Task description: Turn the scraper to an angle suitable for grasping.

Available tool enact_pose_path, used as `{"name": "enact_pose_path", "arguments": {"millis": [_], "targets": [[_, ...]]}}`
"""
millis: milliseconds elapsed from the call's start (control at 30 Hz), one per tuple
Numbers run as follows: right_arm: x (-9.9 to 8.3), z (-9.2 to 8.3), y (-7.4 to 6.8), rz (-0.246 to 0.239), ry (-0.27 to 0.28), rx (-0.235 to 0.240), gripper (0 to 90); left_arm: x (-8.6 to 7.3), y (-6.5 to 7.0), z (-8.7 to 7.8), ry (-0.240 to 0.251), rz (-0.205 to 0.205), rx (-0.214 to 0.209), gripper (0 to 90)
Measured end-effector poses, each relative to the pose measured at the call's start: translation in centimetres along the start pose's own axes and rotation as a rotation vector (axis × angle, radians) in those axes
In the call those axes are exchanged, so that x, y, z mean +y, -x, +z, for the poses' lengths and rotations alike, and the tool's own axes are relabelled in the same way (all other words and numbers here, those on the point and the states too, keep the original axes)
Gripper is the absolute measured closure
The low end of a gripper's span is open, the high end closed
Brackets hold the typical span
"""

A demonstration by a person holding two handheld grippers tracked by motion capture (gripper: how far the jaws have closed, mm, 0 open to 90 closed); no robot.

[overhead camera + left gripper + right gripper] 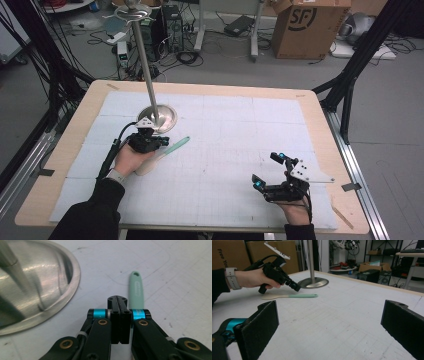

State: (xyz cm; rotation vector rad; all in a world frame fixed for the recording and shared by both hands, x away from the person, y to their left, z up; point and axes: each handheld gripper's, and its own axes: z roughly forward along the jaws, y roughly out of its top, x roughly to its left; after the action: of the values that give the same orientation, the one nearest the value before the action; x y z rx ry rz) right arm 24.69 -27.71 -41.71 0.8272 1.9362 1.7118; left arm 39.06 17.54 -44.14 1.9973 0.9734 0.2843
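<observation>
Right gripper [267,171]: held low over the near right part of the table [320,120], nearest the person. Its jaws stood wide apart, with nothing between them; in the right gripper view only the white gridded mat [337,322] lay in the gap.

Left gripper [159,142]: held in the person's left hand [131,159], farther in and to the left, angled down toward the mat. In the left gripper view its jaws were pressed together, closed on nothing. A pale band sat on that wrist [231,278].

Spatula [170,150]: lying flat on the mat beneath and just ahead of the left gripper. Mint-green handle [136,288] with a small hole at its end; pale cream blade [270,297] at the hand's side. The closed jaw tips hovered just above the handle; contact could not be told.

Metal stand base [167,117]: a round, shiny disc just beyond the left gripper, carrying an upright metal pole [145,60].

Cardboard box [310,27]: on the floor beyond the table's far edge, among cables.
</observation>
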Motion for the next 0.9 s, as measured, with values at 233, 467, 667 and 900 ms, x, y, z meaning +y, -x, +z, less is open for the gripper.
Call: {"name": "enact_pose_path", "arguments": {"millis": [233, 467, 667, 900], "targets": [[0.1, -0.2, -0.1, -0.004, 0.017, -0.013, 0.5, -0.4, 0.1, 0.5, -0.039, 0.036, 0.003, 89.9], [0.2, -0.4, 0.1, 0.000, 0.023, -0.013, 0.5, -0.6, 0.5, 0.3, -0.058, 0.069, -0.015, 89.9], [0.1, -0.5, 0.0, -0.001, 0.026, -0.020, 0.5, -0.6, 1.5, 0.1, -0.081, 0.116, -0.006, 90.0], [0.0, -0.9, 0.1, 0.002, 0.027, -0.028, 0.5, -1.2, 2.0, -0.4, -0.076, 0.139, -0.034, 90.0]]}}
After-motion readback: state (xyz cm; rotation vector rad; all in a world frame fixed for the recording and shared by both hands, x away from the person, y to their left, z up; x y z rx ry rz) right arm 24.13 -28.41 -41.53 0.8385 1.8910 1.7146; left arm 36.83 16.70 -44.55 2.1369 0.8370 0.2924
